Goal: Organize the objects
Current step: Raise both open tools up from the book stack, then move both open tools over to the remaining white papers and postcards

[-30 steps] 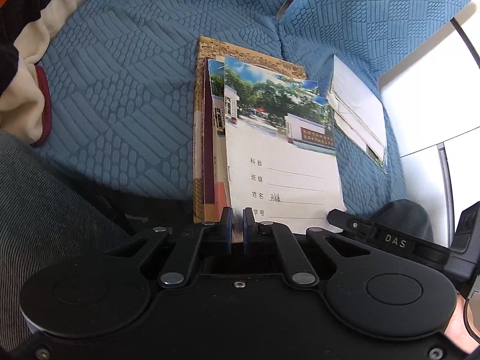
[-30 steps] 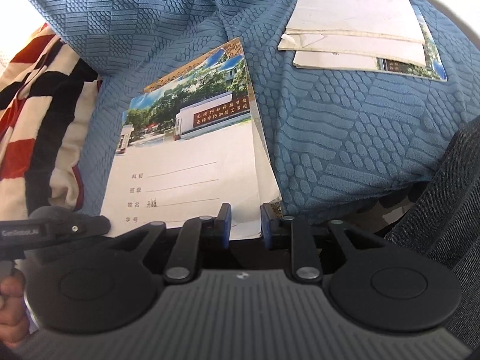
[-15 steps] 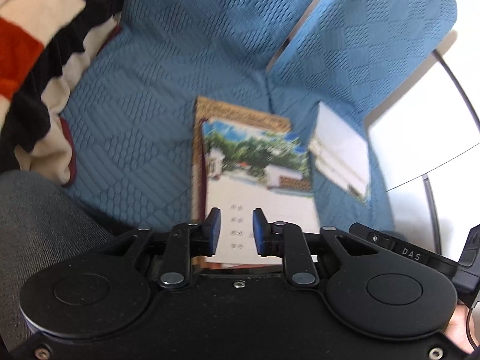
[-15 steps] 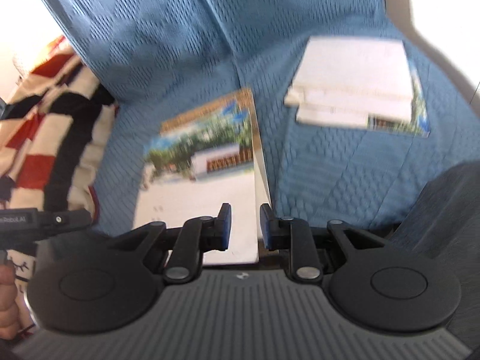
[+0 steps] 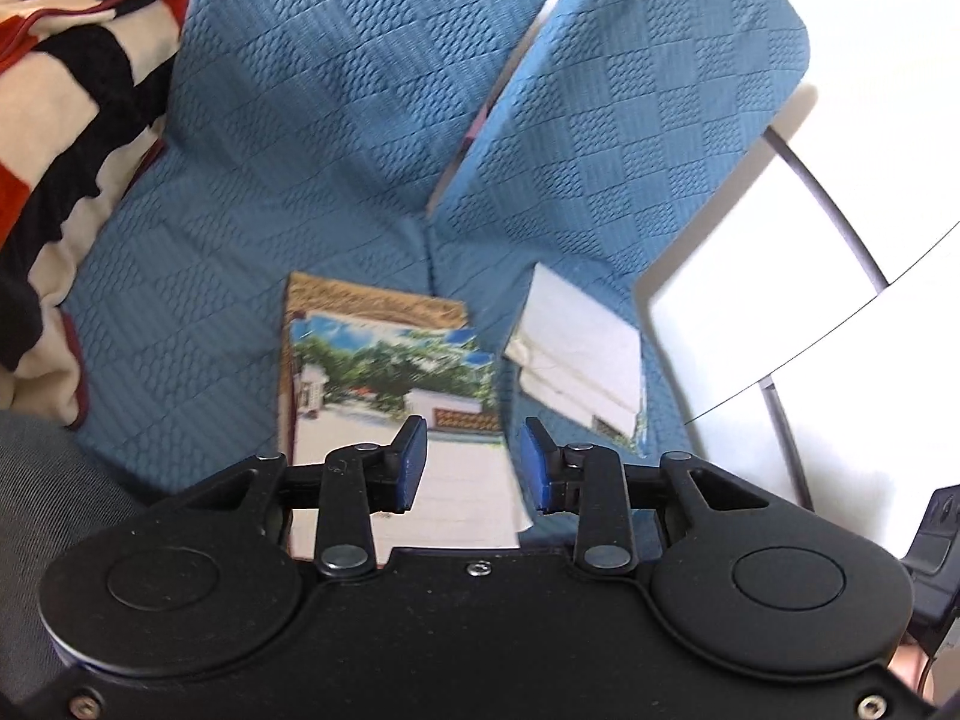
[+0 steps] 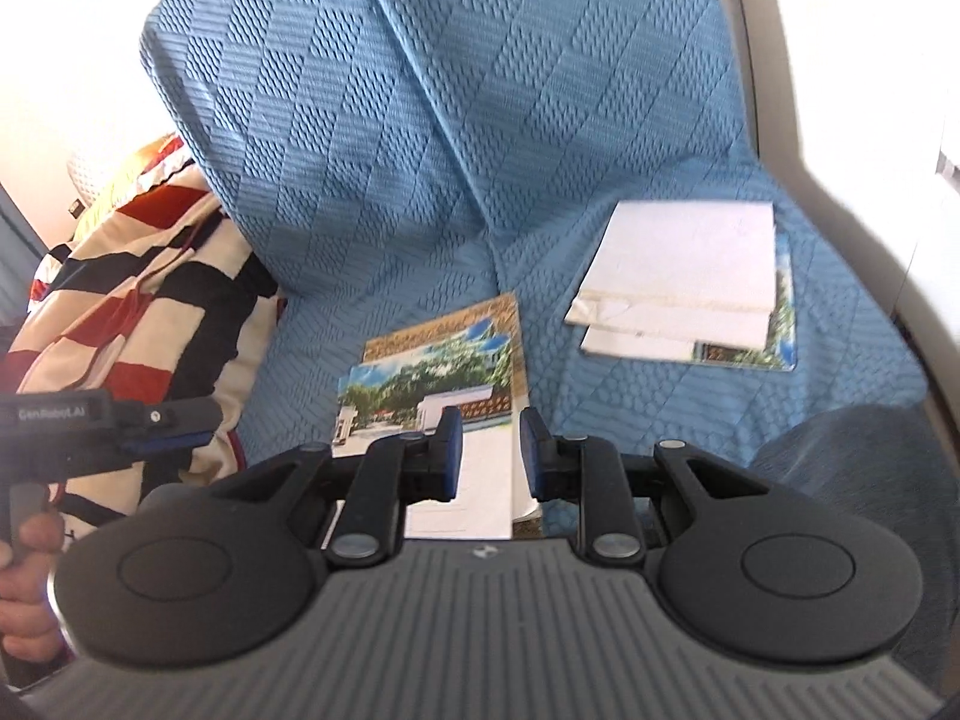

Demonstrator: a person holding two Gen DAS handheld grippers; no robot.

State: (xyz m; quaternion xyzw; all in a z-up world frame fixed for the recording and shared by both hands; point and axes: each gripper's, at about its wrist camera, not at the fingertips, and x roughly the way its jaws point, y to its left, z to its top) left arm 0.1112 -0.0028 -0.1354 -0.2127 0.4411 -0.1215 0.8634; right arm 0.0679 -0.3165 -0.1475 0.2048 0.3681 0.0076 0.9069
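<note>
Evidently a placing step had just closed: the left gripper [image 5: 474, 462] hung above the near pile with its jaws spread and nothing between them, having just been opening, and its blue pads [image 5: 411, 462] touched no paper. That pile, the photo-cover notebooks [image 5: 396, 396], lay on the blue sofa cover [image 5: 252, 192] at the seam between the two seat cushions, the top booklet squared roughly over a tan-edged book [image 5: 372, 300] beneath it. The right gripper [image 6: 487, 453] also hovered clear of the pile, its jaws parted a little and empty. Further to the right on the same seat, well apart from the first pile, sat a looser stack of white booklets [image 6: 684, 282], fanned so that several edges showed, with a photo cover [image 6: 780, 324] peeking out at the bottom. A striped blanket [image 6: 132, 300] lay bunched at the left end of the sofa.

Judged from this layout, the sorting was partly done, one pile tidy and one not. The next move would likely call for swinging a gripper across to the white stack, coming in low at its near edge, and pinching the thin sheets together without letting them slide or bend on the soft fabric
</note>
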